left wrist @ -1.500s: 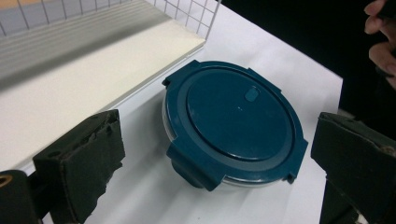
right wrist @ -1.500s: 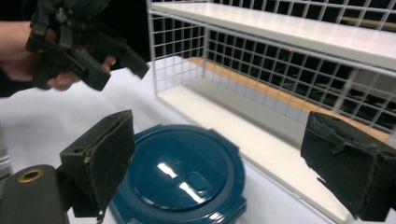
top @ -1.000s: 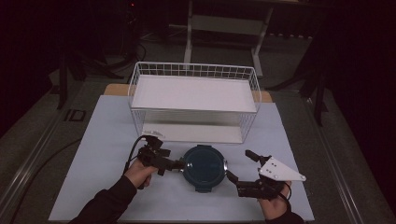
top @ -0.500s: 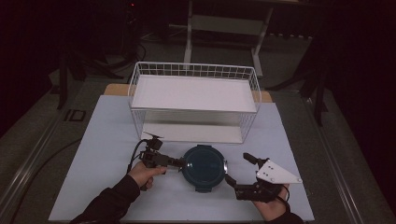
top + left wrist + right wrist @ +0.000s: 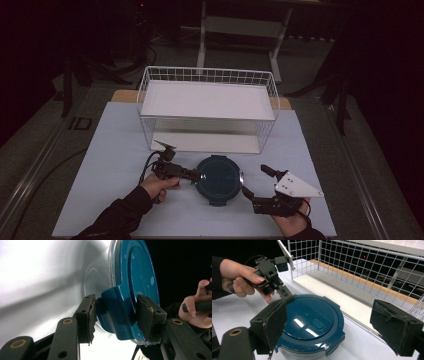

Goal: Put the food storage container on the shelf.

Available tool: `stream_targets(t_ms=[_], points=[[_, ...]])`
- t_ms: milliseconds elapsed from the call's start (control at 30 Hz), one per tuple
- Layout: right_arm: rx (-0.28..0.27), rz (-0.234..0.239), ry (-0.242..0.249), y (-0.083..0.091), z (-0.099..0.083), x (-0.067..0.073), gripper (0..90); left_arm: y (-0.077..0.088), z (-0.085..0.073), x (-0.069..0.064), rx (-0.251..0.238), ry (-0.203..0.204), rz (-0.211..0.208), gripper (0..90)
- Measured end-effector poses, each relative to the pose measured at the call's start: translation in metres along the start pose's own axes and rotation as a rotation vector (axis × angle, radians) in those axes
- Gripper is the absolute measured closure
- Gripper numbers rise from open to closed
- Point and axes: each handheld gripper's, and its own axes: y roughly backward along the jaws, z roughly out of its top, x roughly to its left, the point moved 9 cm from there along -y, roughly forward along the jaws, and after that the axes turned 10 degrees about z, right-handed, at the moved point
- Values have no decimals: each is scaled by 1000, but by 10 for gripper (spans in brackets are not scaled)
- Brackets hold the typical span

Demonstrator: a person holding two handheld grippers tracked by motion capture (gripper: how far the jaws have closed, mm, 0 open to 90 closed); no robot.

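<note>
A round container with a dark teal clip-on lid (image 5: 218, 179) (image 5: 312, 322) rests on the white mat, in front of the basket. My left gripper (image 5: 198, 176) (image 5: 115, 315) reaches in from the left, turned on its side. Its two pads press either side of the lid's left latch tab (image 5: 117, 312); the right gripper view has this gripper (image 5: 284, 293) at the lid's far-left rim. To the right of the container, my right gripper (image 5: 253, 180) (image 5: 333, 323) stands wide open. Its jaws frame the lid from a short way off and hold nothing.
A white wire basket (image 5: 207, 70) (image 5: 352, 262) with a flat white floor stands just behind the container. The pale mat (image 5: 115, 145) covers the tabletop, with bare room to the left and right. Beyond the table lies a dark floor with stands and cables.
My left gripper has slid right, up to the container, and its jaws now sit on the lid's left tab. My right gripper has sunk slightly toward the table's front edge.
</note>
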Motion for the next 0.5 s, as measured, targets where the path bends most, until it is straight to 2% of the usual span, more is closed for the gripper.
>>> stream_targets(t_ms=[100,200,367,500], points=[[15,4,-22,-3,-5,-2,153,1,-1,0,4,-20,12,525],[38,22,-78,-6,-12,-6,180,2,-2,-3,-7,-38,20,527],[78,88,-262,-14,-27,-20,231,4,-4,-9,-39,-91,33,538],[118,161,-418,-21,-39,-27,264,6,-6,-14,-67,-137,40,543]])
